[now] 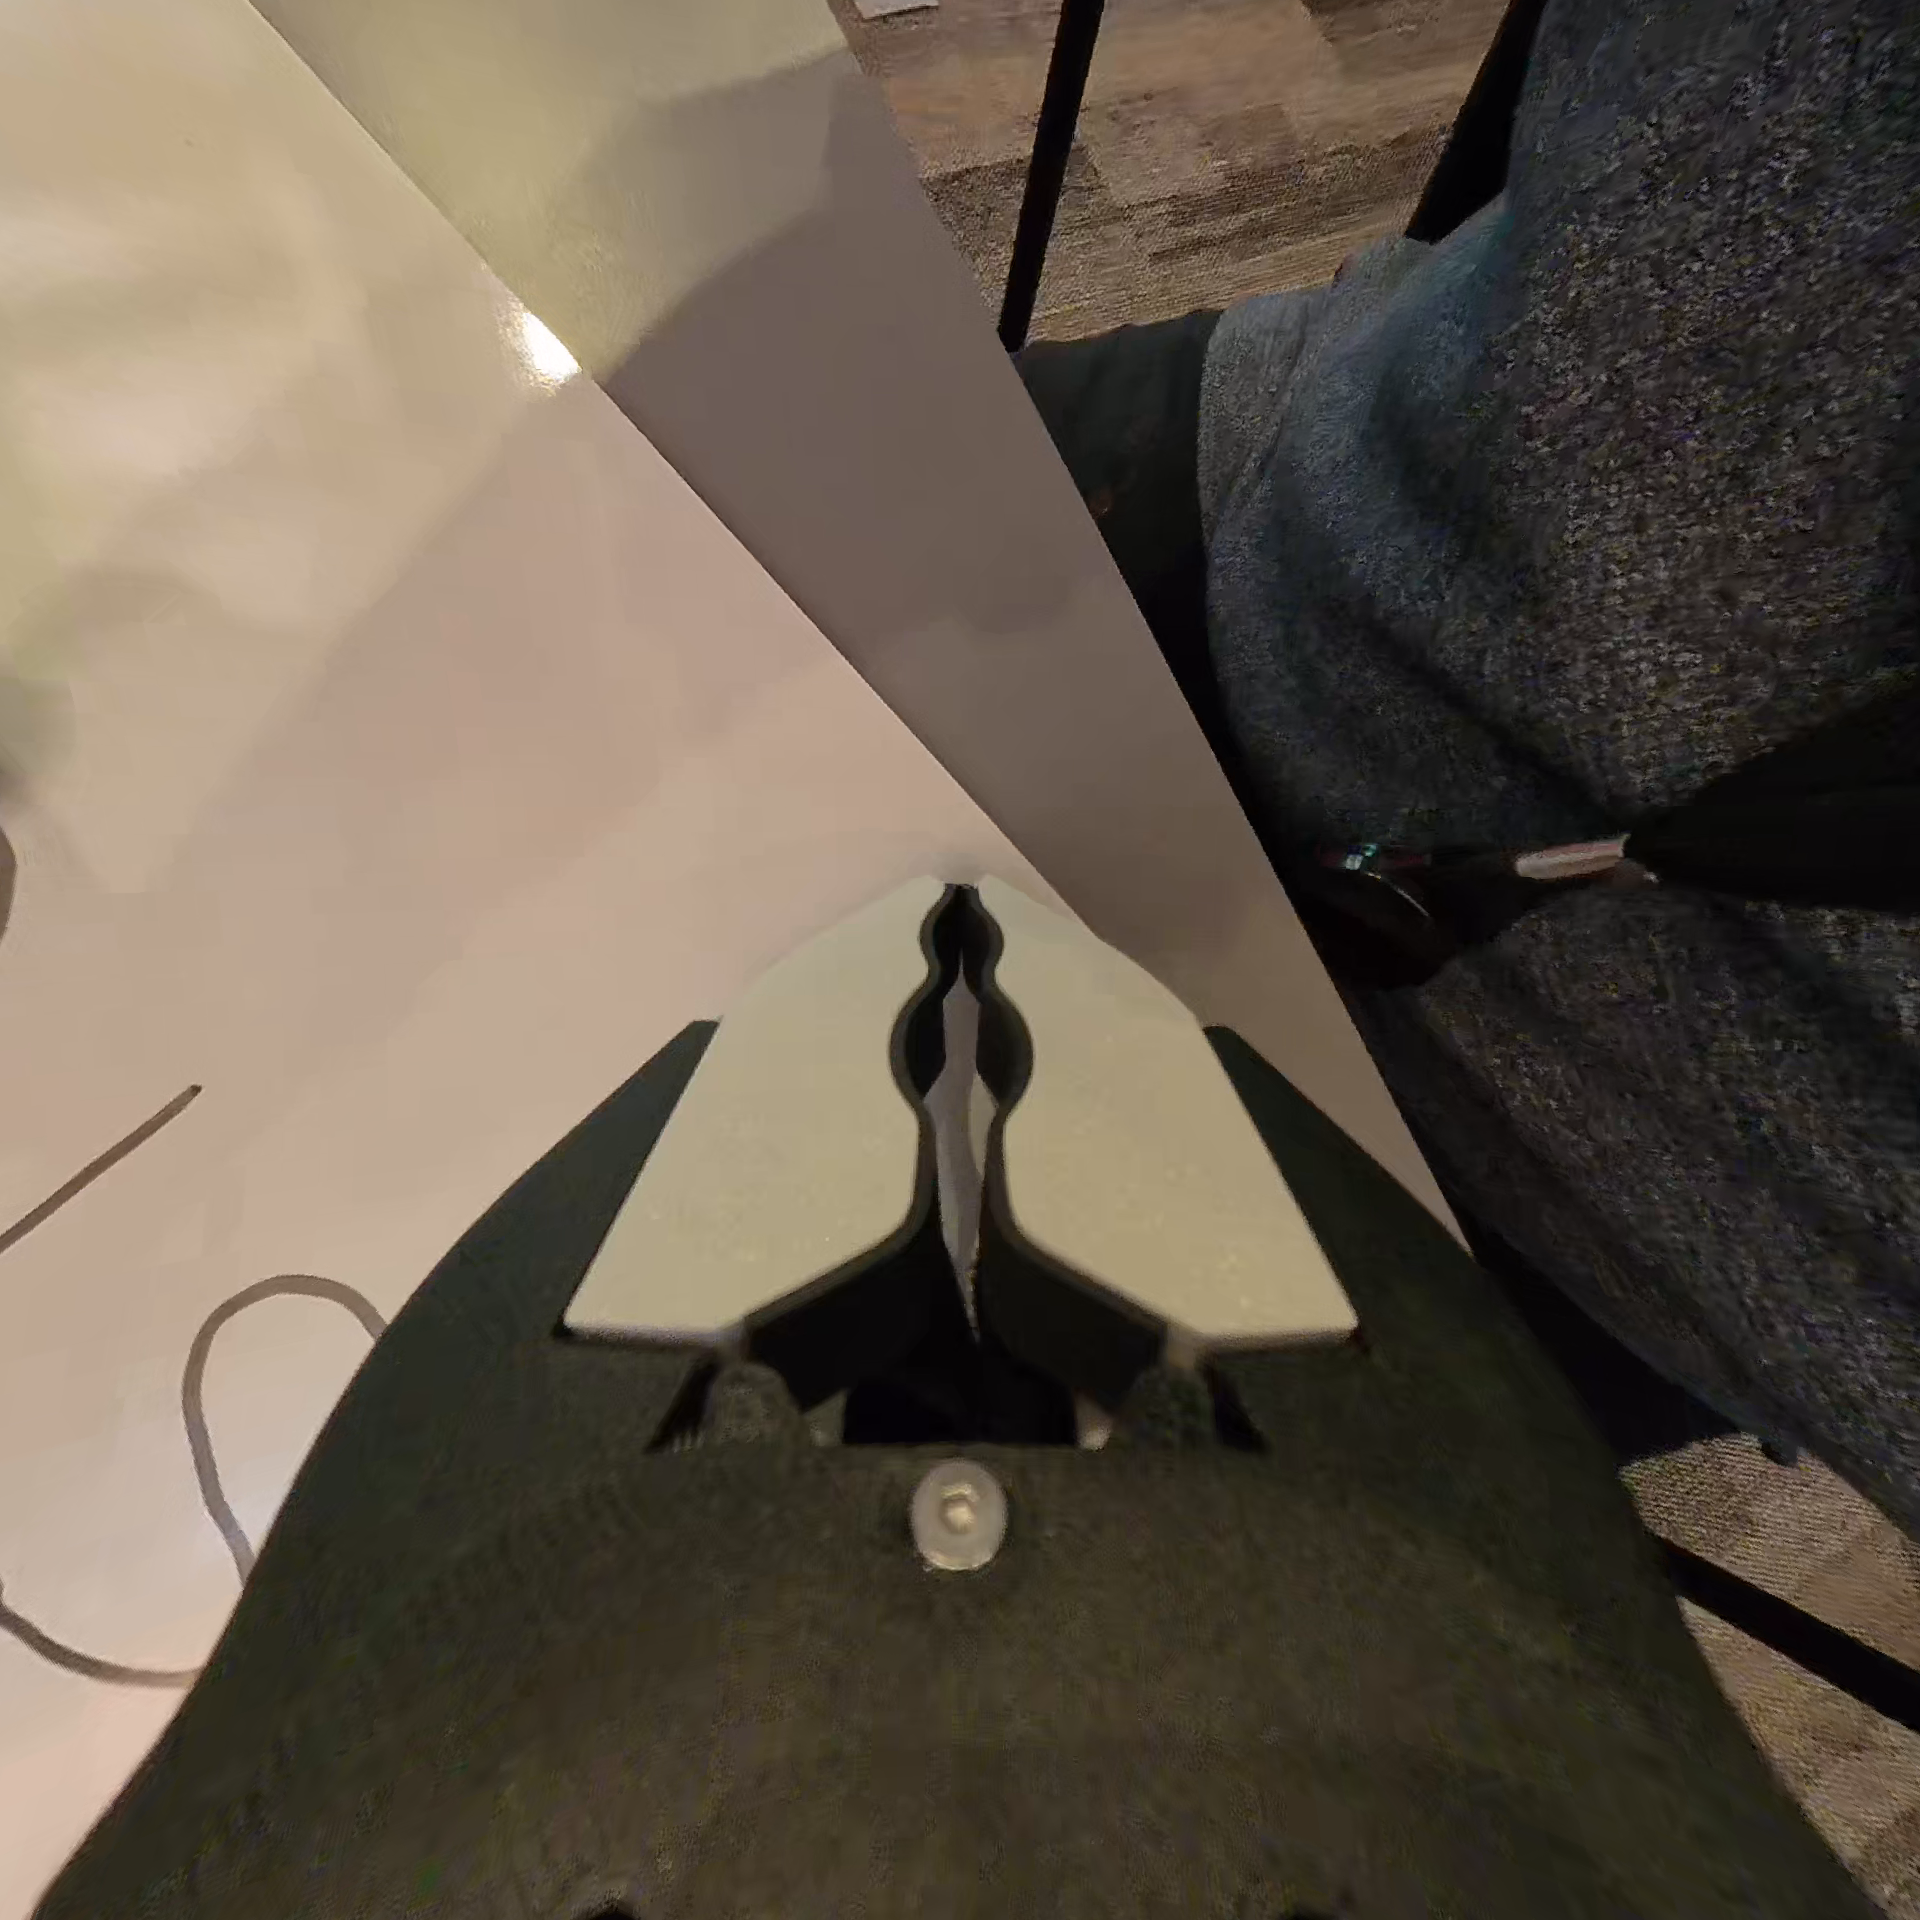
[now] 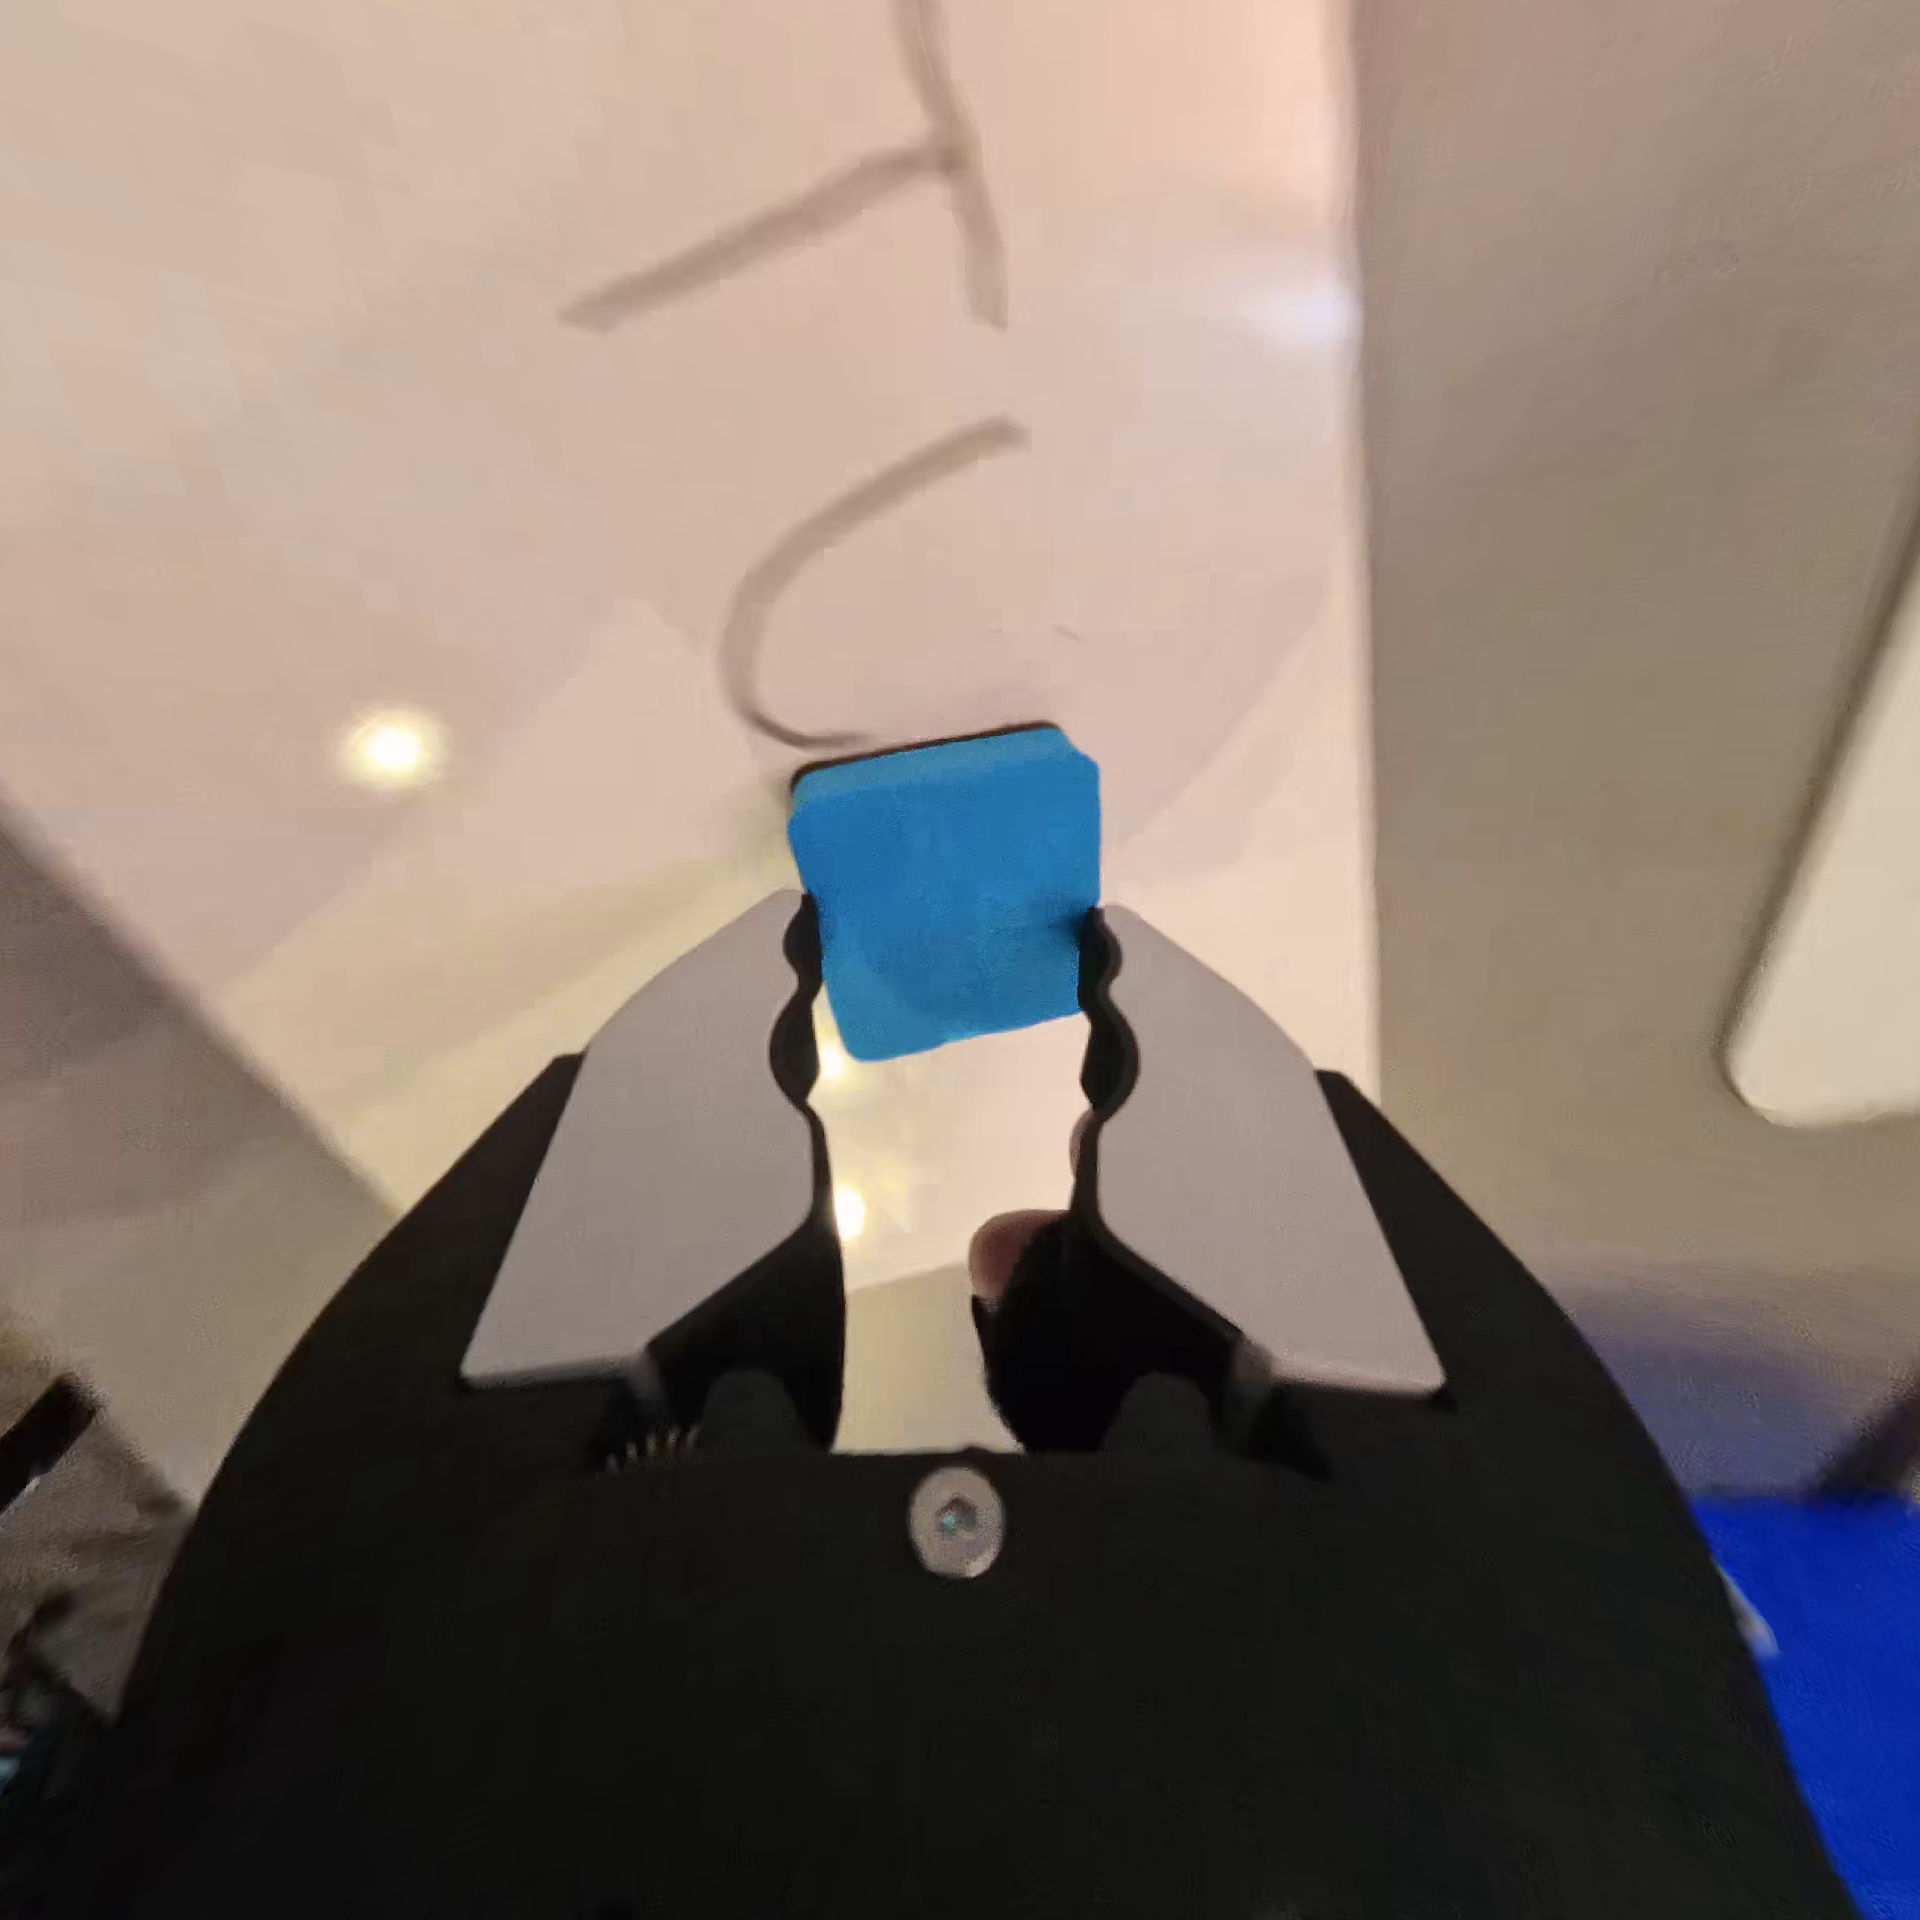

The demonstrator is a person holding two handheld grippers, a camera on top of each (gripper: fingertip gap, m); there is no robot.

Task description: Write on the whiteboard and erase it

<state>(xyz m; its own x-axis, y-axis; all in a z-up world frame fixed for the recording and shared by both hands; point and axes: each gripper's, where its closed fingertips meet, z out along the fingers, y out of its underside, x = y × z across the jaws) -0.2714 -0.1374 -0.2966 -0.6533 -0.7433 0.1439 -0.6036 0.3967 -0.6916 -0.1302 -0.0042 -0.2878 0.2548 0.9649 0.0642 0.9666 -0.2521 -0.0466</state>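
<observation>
Right gripper [image 2: 948, 925]: jaws gripping a blue eraser [image 2: 940, 904], pads pressed on both sides; eraser's far face against the whiteboard [image 2: 416, 468], at the near end of a curved grey stroke [image 2: 790, 582]; left gripper [image 1: 961, 894]: jaws closed, tips meeting, resting at the whiteboard's right edge, beside the bench [image 1: 935, 520].

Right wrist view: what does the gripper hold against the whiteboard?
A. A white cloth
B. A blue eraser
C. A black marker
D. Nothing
B: the right gripper has both fingers pressed on the sides of a blue eraser, whose far face meets the whiteboard at the end of a curved grey stroke.
</observation>
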